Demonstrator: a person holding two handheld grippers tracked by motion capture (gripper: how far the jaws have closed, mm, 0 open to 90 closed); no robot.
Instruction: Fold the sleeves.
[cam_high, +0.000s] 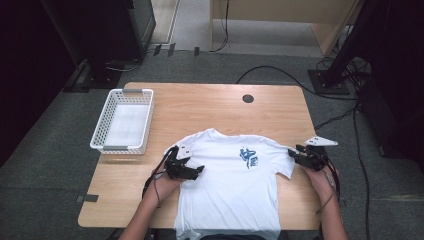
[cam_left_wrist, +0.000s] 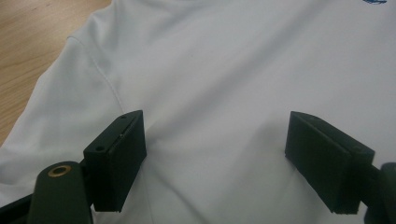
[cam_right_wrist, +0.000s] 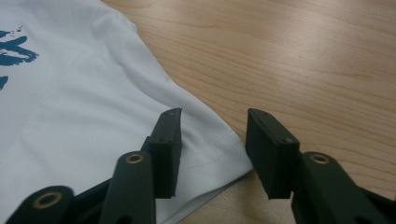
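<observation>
A white T-shirt (cam_high: 235, 185) with a blue chest print (cam_high: 248, 157) lies flat, front up, on the wooden table (cam_high: 210, 105). My left gripper (cam_high: 194, 166) rests at the shirt's left side near the sleeve seam. In the left gripper view its jaws stand wide apart over smooth white fabric (cam_left_wrist: 224, 70), left gripper (cam_left_wrist: 215, 119) gripping nothing. My right gripper (cam_high: 295, 154) sits at the right sleeve (cam_high: 284, 161). In the right gripper view the sleeve's hemmed corner (cam_right_wrist: 210, 149) lies between the jaws of the right gripper (cam_right_wrist: 212, 116), with a visible gap on both sides.
A white perforated basket (cam_high: 122, 147) stands empty at the table's left. A dark round cable port (cam_high: 248, 98) is set near the back edge. The shirt's bottom hem reaches the front edge. Black stands and cables (cam_high: 350, 115) cross the floor to the right.
</observation>
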